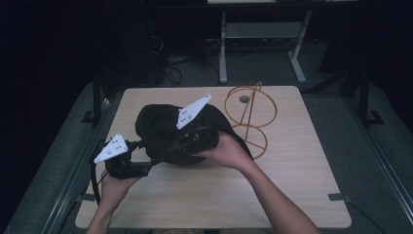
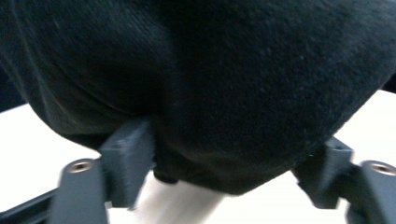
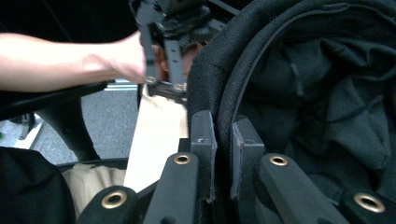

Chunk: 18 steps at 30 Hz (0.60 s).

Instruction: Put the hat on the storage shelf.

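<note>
Right gripper (image 3: 223, 140) pinches the black fabric hat's (image 1: 168, 134) rim tight, steadying it; left gripper (image 2: 224, 172), jaws wide, straddles its crown without pressing.

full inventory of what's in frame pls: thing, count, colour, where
black hat: 1, black fabric, lifted over the table's middle, rim pinched by the right gripper
wire stand: 1, gold, far right of the hat on the table
table: 1, light wood, centre
desk frame: 1, grey, on the floor behind
left gripper: 1, black, jaws either side of the hat's bulge
right gripper: 1, black, shut on the hat's rim
hands: 2, left, right
</note>
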Each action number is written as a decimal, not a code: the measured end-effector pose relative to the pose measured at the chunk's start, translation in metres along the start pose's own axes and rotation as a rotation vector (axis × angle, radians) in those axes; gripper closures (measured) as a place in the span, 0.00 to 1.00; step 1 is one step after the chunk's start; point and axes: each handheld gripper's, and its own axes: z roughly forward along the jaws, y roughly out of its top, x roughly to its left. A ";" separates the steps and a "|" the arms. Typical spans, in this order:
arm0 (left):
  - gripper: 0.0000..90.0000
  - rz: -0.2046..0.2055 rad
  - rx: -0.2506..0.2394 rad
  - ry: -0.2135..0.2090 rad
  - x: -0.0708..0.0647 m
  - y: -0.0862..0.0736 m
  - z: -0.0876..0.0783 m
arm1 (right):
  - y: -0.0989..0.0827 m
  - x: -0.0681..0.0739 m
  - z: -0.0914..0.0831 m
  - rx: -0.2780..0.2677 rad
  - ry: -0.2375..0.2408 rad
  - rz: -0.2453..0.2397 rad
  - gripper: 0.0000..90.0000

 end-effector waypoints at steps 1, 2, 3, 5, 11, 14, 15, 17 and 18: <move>0.41 0.014 -0.016 -0.006 0.002 0.003 0.000 | 0.001 0.000 0.000 -0.001 0.005 -0.004 0.91; 0.46 0.025 -0.024 -0.010 0.002 0.004 0.000 | 0.002 0.000 0.000 0.000 0.005 -0.005 0.91; 0.52 0.038 -0.032 -0.013 0.002 0.006 0.000 | 0.003 0.000 0.000 -0.001 0.007 -0.004 0.91; 0.62 0.054 -0.043 -0.015 0.002 0.008 0.000 | 0.004 0.000 -0.001 -0.003 0.010 -0.009 0.91; 0.91 0.082 -0.038 -0.024 0.001 0.015 -0.001 | 0.005 0.000 -0.003 -0.013 0.007 -0.001 0.92; 0.94 0.076 -0.034 -0.020 0.000 0.018 -0.002 | 0.002 -0.001 -0.005 -0.030 0.002 0.010 0.91; 0.94 0.076 -0.032 -0.022 0.000 0.019 -0.003 | 0.001 -0.002 -0.005 -0.040 0.000 0.017 0.91; 0.94 0.098 -0.029 -0.018 0.000 0.024 -0.005 | -0.001 -0.002 -0.007 -0.055 -0.007 0.035 0.90; 0.94 0.102 -0.033 -0.020 -0.001 0.026 -0.006 | -0.003 -0.003 -0.009 -0.066 -0.009 0.042 0.89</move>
